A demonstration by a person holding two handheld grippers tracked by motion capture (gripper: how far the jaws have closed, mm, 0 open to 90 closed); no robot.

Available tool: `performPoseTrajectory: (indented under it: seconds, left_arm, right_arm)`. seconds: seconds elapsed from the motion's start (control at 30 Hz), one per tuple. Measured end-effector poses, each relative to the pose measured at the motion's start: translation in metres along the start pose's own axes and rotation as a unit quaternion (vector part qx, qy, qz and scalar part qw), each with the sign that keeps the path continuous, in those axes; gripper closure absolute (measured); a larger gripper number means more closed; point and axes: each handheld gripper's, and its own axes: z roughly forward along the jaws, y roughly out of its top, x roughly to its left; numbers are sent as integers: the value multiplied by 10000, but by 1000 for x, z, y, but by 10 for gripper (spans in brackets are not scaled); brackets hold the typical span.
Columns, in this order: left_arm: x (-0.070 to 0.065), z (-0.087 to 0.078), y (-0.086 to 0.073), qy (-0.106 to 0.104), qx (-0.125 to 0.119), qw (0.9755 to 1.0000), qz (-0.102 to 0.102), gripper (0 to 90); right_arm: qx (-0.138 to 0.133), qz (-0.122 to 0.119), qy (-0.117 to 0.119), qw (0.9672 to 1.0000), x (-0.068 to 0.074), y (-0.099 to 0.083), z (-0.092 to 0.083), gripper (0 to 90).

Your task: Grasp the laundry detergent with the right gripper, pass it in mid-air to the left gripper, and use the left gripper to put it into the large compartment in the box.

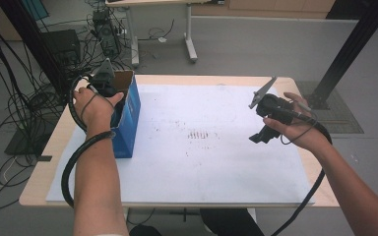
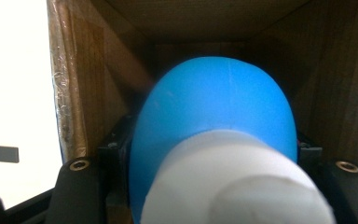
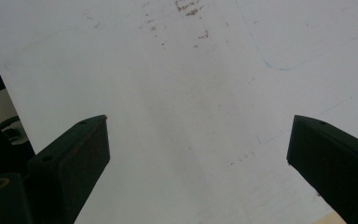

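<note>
Table: pale wooden tabletop [image 1: 44, 169] under a large white paper sheet [image 1: 216, 167]. The sheet bears faint brown smudges near its middle. Every place below is given from the box.

Box (landmark): blue-sided open-topped cardboard box [image 1: 128, 115], standing at the sheet's left edge. In the left gripper view its brown inner walls [image 2: 88, 93] close in on both sides and run back to a dark far end.

Left gripper [image 1: 103, 81]: at the box's open top, pointing down into it. Jaws clenched on the bulb; black jaw bodies press against its two flanks.

Held thing: blue rubber bulb with a white blunt neck [image 2: 214, 135]. It sits inside the box, above its floor; whether it touches a wall I cannot tell. Long axis runs along the jaws: blue round end deeper into the box, white neck [image 2: 233, 186] back toward the camera.

Right gripper [image 1: 268, 120]: well to the right of the box, above bare sheet. Jaws released, standing wide apart, nothing between them; white paper beneath.

Key relation: the bulb lies straight ahead of the left jaws and already within the box's walls. Left hand is the near one; the right is far off and idle.

Judgement: likely next step is letting go, so the bulb drops blue end first. Being round, it may roll or bounce on the cardboard floor.
</note>
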Motion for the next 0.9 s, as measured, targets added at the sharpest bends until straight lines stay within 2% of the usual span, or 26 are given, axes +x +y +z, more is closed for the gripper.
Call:
performPoseTrajectory:
  seconds: [0.9]
  left_arm:
    - [0, 1, -1, -66, -28, 10000, 7, 359]
  right_arm:
    - [-9, -52, -17, 10000, 1, 4, -2, 57]
